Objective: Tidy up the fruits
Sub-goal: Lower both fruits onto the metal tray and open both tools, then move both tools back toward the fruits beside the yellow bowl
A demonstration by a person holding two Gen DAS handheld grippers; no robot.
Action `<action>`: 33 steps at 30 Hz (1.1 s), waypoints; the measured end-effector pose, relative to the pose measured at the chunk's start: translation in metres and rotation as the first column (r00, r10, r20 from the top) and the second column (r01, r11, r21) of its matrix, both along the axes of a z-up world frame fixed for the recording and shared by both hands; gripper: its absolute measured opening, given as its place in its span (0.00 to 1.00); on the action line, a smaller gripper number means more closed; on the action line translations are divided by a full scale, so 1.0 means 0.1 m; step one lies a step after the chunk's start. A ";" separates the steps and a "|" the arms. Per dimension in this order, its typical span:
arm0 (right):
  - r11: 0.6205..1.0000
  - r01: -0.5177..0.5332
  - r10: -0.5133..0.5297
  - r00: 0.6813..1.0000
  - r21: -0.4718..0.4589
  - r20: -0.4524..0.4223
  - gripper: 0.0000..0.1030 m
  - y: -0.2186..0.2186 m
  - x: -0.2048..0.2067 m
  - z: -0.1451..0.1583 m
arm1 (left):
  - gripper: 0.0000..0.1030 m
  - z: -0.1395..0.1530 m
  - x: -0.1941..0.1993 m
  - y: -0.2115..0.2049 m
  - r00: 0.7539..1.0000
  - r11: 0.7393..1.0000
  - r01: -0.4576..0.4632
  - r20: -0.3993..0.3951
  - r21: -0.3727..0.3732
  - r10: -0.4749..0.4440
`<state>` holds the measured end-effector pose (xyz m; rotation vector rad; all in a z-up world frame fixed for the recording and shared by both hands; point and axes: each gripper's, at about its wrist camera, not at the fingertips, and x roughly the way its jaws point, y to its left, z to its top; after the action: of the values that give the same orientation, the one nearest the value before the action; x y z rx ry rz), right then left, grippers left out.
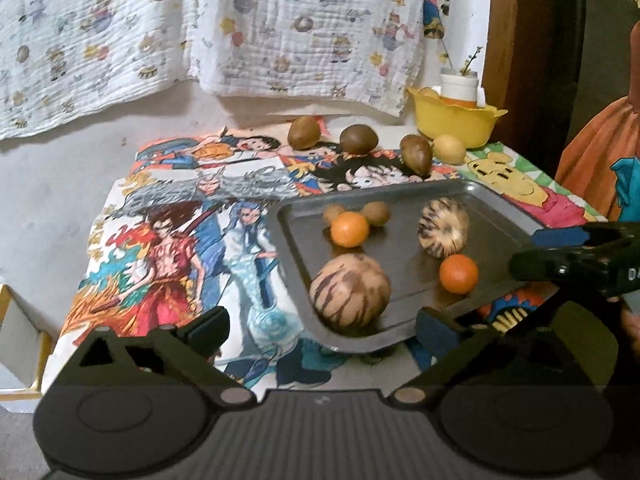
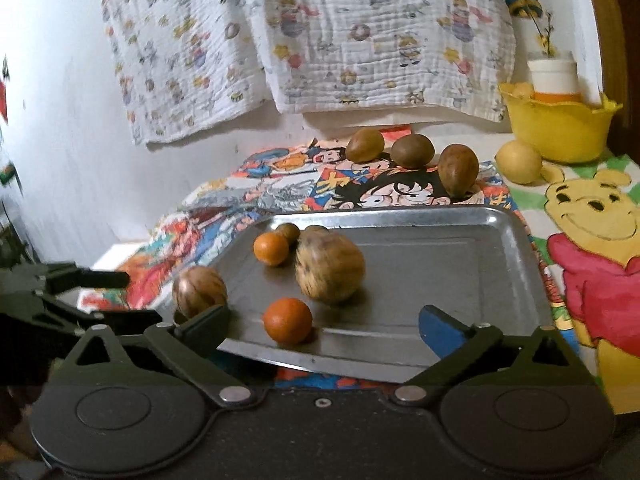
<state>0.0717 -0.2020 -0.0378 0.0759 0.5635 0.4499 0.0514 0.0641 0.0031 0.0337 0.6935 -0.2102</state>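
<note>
Both your left gripper (image 1: pixel 320 330) and right gripper (image 2: pixel 322 320) stand apart, empty. The tray (image 2: pixel 500 220) carries loose round fruit on the worktop; nudging its near edge may roll the orange (image 2: pixel 287 321) off.

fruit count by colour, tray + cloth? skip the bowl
Orange: 2, on the tray
Striped tan: 2, on the tray
Small brown: 2, on the tray
Large brown: 3, on the cloth
Yellow: 1, on the cloth
Total: 10
</note>
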 end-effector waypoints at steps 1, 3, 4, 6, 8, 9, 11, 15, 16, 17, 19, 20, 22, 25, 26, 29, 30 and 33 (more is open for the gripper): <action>1.000 0.003 -0.003 1.000 -0.015 0.004 0.99 0.00 -0.01 0.00 | 0.99 -0.01 -0.01 0.02 1.000 1.000 -0.004 -0.005 0.004 0.004; 0.999 0.013 -0.012 1.000 -0.045 0.012 0.99 -0.01 -0.04 0.00 | 0.99 -0.02 -0.02 0.04 1.000 1.000 -0.010 -0.010 0.012 0.010; 0.998 0.018 -0.017 1.000 -0.054 0.013 0.99 -0.01 -0.04 0.00 | 0.99 -0.02 -0.02 0.05 1.000 1.000 -0.012 -0.013 0.016 0.012; 0.997 0.029 -0.028 1.000 -0.069 0.011 0.99 -0.03 -0.05 -0.01 | 0.99 -0.03 -0.03 0.07 1.000 1.000 -0.019 -0.019 0.024 0.019; 0.995 0.040 -0.040 0.999 -0.087 0.005 0.99 -0.05 -0.05 -0.02 | 0.99 -0.04 -0.02 0.09 0.999 0.999 -0.030 -0.028 0.033 0.030; 0.994 0.046 -0.045 0.999 -0.098 0.004 0.99 -0.06 -0.05 -0.03 | 0.99 -0.04 -0.02 0.10 0.999 0.999 -0.032 -0.031 0.035 0.033; 0.991 0.056 -0.056 0.998 -0.122 0.002 0.99 -0.06 -0.04 -0.05 | 0.99 -0.04 -0.02 0.12 0.999 0.999 -0.035 -0.032 0.039 0.036; 0.985 0.073 -0.073 0.997 -0.154 0.005 0.99 -0.07 -0.03 -0.06 | 0.99 -0.04 0.00 0.15 0.998 0.998 -0.041 -0.034 0.057 0.043; 0.984 0.077 -0.076 0.997 -0.158 0.008 0.99 -0.07 -0.02 -0.06 | 0.99 -0.04 0.00 0.16 0.998 0.997 -0.043 -0.034 0.062 0.045; 0.984 0.079 -0.078 0.997 -0.161 0.011 0.99 -0.08 -0.02 -0.06 | 0.99 -0.03 0.00 0.17 0.998 0.997 -0.045 -0.034 0.066 0.047; 0.983 0.081 -0.080 0.997 -0.164 0.016 0.99 -0.09 -0.01 -0.05 | 0.99 -0.02 0.02 0.18 0.998 0.996 -0.046 -0.033 0.073 0.049; 0.983 0.083 -0.081 0.997 -0.165 0.016 0.99 -0.09 0.00 -0.05 | 0.99 0.00 0.03 0.19 0.998 0.996 -0.048 -0.031 0.076 0.050; 0.982 0.087 -0.086 0.996 -0.166 0.016 0.99 -0.09 0.01 -0.05 | 0.99 0.03 0.04 0.20 0.998 0.996 -0.048 -0.024 0.081 0.050; 0.982 0.089 -0.087 0.996 -0.167 0.016 0.99 -0.09 0.03 -0.04 | 0.99 0.05 0.08 0.21 0.998 0.995 -0.052 -0.021 0.088 0.054; 0.982 0.089 -0.088 0.996 -0.169 0.016 0.99 -0.09 0.05 -0.04 | 0.99 0.06 0.09 0.21 0.998 0.994 -0.055 -0.021 0.091 0.057; 0.980 0.090 -0.088 0.996 -0.177 0.017 0.99 -0.09 0.10 -0.05 | 0.99 0.07 0.16 0.23 0.998 0.994 -0.059 -0.022 0.094 0.061; 0.980 0.091 -0.089 0.996 -0.178 0.016 0.99 -0.10 0.12 -0.05 | 0.99 0.08 0.18 0.23 0.998 0.994 -0.061 -0.024 0.096 0.063; 0.981 0.088 -0.087 0.996 -0.173 0.010 0.99 -0.10 0.20 -0.05 | 0.99 0.10 0.27 0.24 0.998 0.993 -0.062 -0.025 0.102 0.065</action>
<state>0.0918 -0.2118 -0.0427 -0.0665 0.5923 0.3141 0.0784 0.0878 0.0129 0.1055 0.7316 -0.1146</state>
